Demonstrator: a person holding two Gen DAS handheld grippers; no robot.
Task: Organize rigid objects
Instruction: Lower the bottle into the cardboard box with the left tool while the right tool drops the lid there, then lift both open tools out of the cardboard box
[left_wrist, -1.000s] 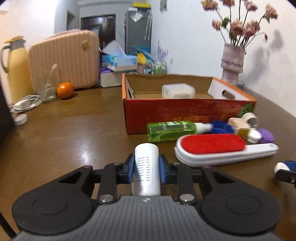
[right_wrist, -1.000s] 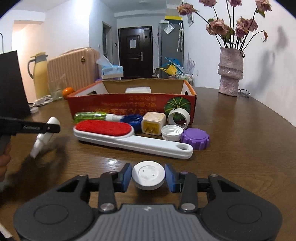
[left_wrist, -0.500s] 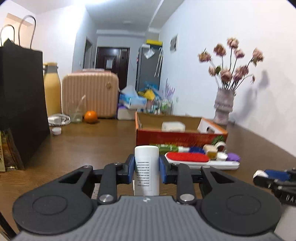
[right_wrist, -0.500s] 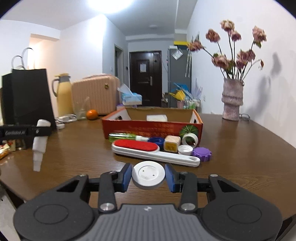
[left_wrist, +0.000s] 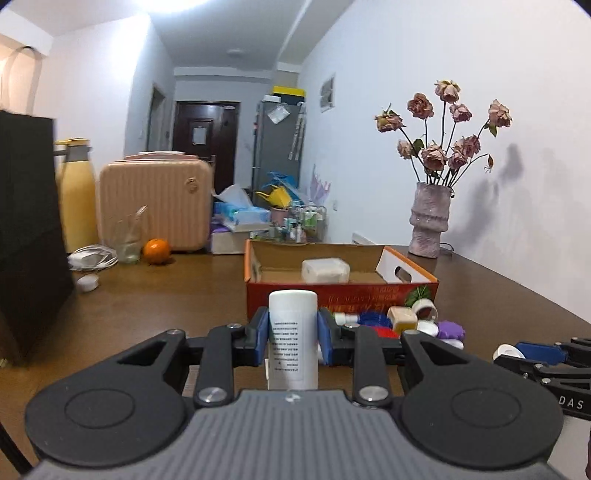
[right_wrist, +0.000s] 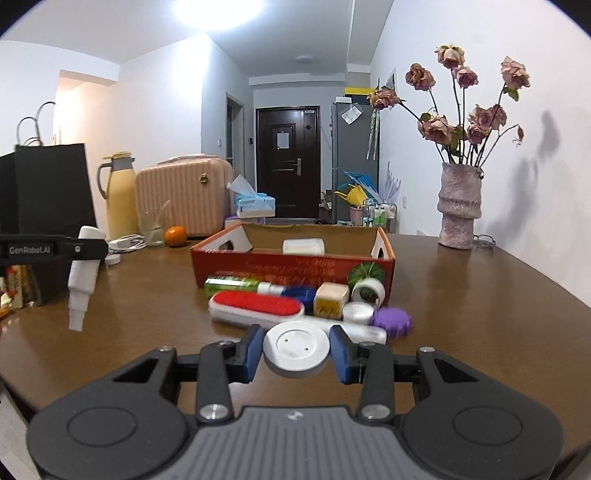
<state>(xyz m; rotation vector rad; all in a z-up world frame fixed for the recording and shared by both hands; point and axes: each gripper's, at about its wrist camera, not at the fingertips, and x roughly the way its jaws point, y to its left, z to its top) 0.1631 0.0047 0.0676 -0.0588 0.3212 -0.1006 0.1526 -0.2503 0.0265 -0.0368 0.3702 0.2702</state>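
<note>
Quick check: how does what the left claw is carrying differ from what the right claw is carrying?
The white bottle in the left claw is a tall cylinder with a printed label, held upright; the white round cap in the right claw is a flat, wide disc with small holes in its plain face. The bottle stands above its pads; the cap sits low between its pads. Both are white, clamped and off the table.

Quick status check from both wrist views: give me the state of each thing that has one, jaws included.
Left gripper: jaws shut on the white bottle, held upright, clear of the table.
Right gripper: jaws shut on the white round cap, lifted.
Red cardboard box: open-topped, one white container inside.
Green spray bottle: lying on its side before the box.
Lint brush: lying flat, red pad up.
</note>
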